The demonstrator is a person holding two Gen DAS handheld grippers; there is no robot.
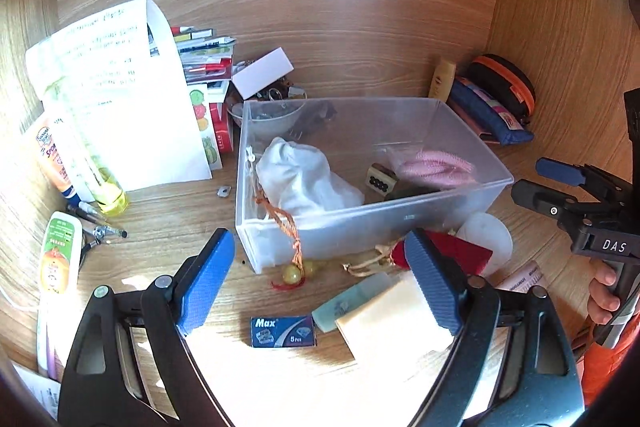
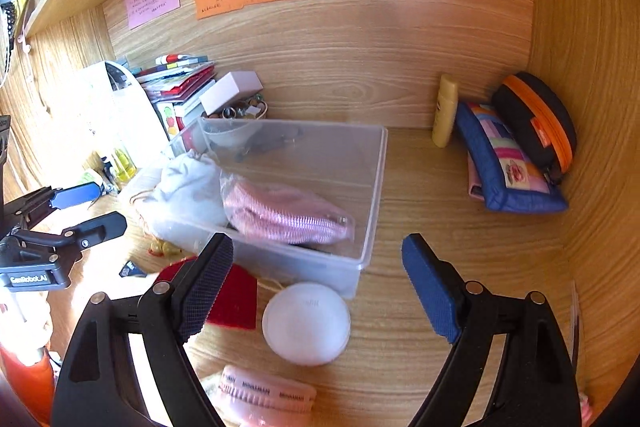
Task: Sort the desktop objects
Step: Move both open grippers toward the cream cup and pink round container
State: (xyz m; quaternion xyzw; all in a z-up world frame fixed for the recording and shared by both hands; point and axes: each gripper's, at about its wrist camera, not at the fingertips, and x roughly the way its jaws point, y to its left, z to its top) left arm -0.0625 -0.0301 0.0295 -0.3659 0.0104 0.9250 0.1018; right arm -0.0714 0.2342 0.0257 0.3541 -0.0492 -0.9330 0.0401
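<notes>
While left tool [image 1: 320, 283] gapes, blue box [image 1: 283, 331] lies just below.

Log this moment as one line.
left tongs: open, empty | right tongs: open, over white puck | clear bin: partly filled

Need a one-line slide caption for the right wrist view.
Open right gripper hovers over a white round case beside a clear bin holding a white pouch.
</notes>
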